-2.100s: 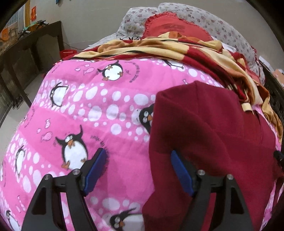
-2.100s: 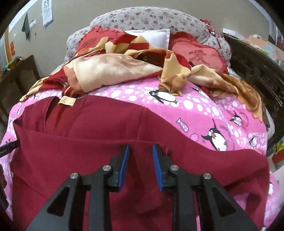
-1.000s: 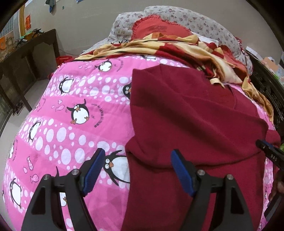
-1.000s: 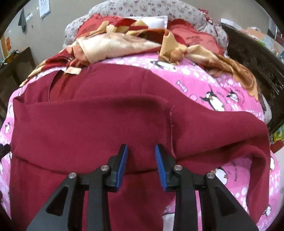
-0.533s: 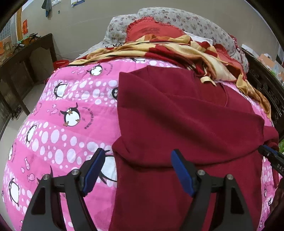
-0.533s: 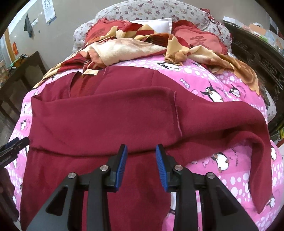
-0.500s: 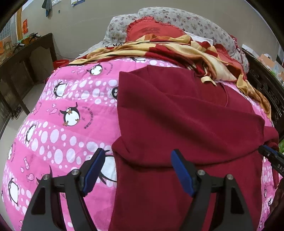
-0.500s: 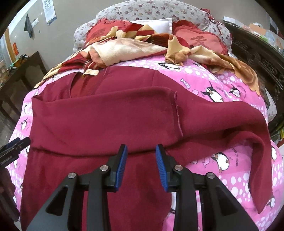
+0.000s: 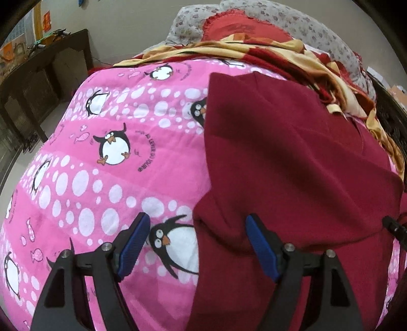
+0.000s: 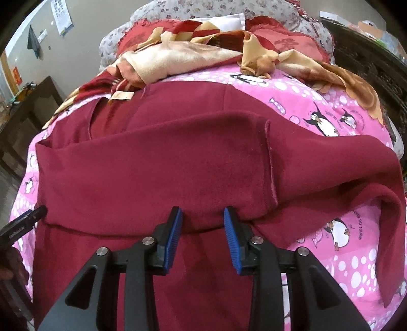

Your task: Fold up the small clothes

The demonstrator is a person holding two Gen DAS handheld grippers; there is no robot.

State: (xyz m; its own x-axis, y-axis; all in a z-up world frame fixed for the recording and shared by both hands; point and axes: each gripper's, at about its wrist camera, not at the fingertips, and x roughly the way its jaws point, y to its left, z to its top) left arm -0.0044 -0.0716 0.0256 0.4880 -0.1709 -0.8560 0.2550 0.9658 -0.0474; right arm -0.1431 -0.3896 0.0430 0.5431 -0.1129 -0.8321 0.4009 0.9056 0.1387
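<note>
Bed: pink penguin quilt (image 9: 106,193) carries the dark red garment (image 9: 292,163), partly folded.
Left view, hidden: garment's near end runs off frame.
Left gripper (image 9: 195,242): I see it angled down, jaws wide apart, straddling the garment's left edge, nothing pinched.
Right view, hidden: I can't tell the lower layers.
Right gripper (image 10: 202,235): angled down, blue pads (image 10: 173,236) apart over the folded edge, unclamped.

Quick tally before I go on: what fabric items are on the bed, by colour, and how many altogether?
Dark red garment: 1
Pink penguin quilt: 1
Red and gold blanket: 1
Red cushions: 2
Grey flowered pillow: 1
White pillow: 1
Total: 7
</note>
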